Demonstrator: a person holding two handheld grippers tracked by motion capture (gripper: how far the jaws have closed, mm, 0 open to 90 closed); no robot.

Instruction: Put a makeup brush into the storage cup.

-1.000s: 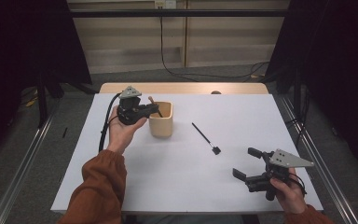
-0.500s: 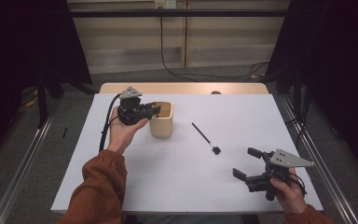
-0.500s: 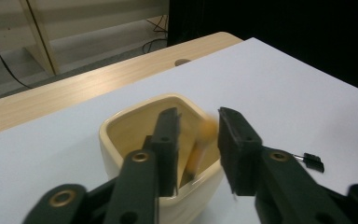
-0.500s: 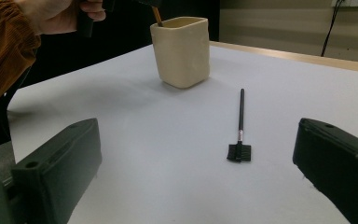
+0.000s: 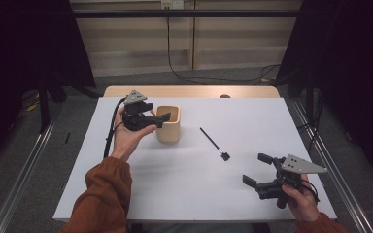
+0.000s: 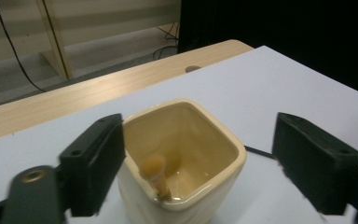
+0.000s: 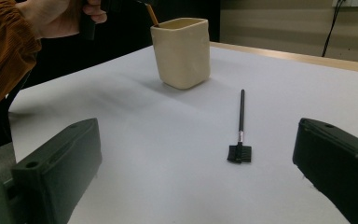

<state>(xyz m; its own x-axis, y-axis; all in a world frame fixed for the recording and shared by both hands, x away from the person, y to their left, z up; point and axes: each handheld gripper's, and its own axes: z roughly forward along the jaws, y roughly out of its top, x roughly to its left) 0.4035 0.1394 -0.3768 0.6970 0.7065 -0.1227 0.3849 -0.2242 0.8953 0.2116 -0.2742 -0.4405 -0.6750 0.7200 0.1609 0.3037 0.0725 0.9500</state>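
Left gripper (image 5: 156, 118) hangs at the near-left rim of the cream square ceramic cup (image 5: 168, 124); we note its jaws have just been opening and now stand spread, one pad close beside the cup's left wall, the other well off to the right with bare table between, as the left gripper view shows (image 6: 193, 156). Nothing is pinched.

Largest first: we record a white rectangular tabletop (image 5: 194, 194) with a pale wooden edge strip (image 5: 189, 91) along its far side. On the white surface, toward the far left, stands the cup, upright.

Our right gripper (image 5: 262, 172) sits low at the near-right corner of the table, jaws spread wide and empty, well apart from everything else; in the right gripper view both dark pads frame open table (image 7: 193, 168).

Between the cup and that gripper lies a thin black-handled brush with a small flat black head (image 5: 215, 145), flat on the table, head pointing toward us.

Smallest item: a short brush with a brown handle and a tan rounded tip (image 6: 156, 175), leaning inside the cup against its near wall, tip upward.
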